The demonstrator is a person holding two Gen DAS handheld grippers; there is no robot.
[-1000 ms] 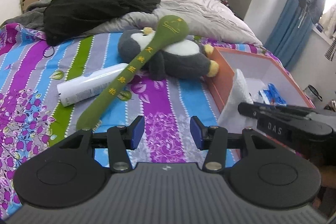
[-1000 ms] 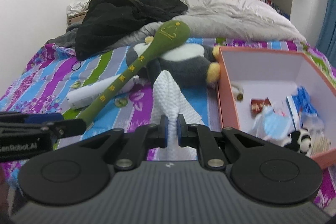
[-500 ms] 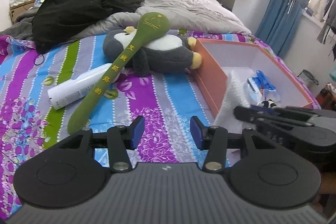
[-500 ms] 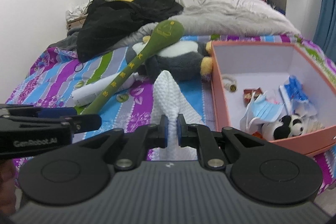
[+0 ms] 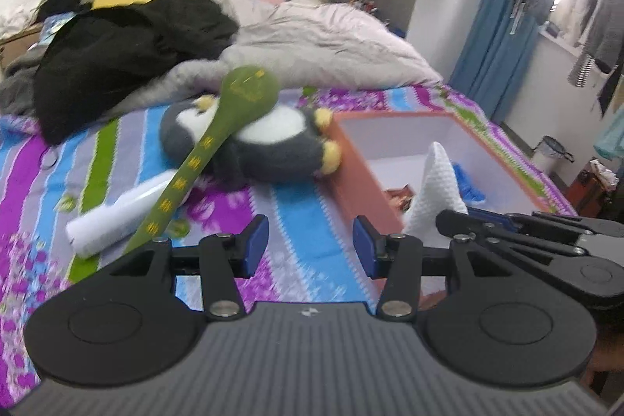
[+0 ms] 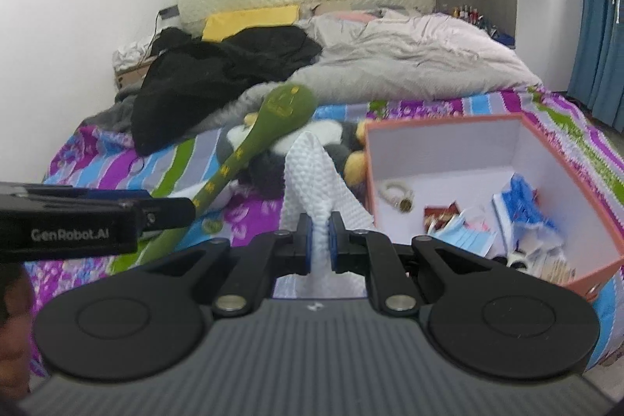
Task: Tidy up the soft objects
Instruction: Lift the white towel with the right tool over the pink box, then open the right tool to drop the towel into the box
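- Both your grippers have risen since a second ago — the pink open-topped cardboard box (image 6: pixel 561 182) now sits lower in view.
- Right gripper (image 6: pixel 319 244) pinches the white waffle-textured cloth (image 6: pixel 312 174), raised near the box — likely bound for it.
- Left gripper (image 5: pixel 310 244) spread, empty.
- Legible: "GenRobot.AI" on the left gripper's side; yellow characters on the green plush spoon (image 5: pixel 234 112) unreadable.
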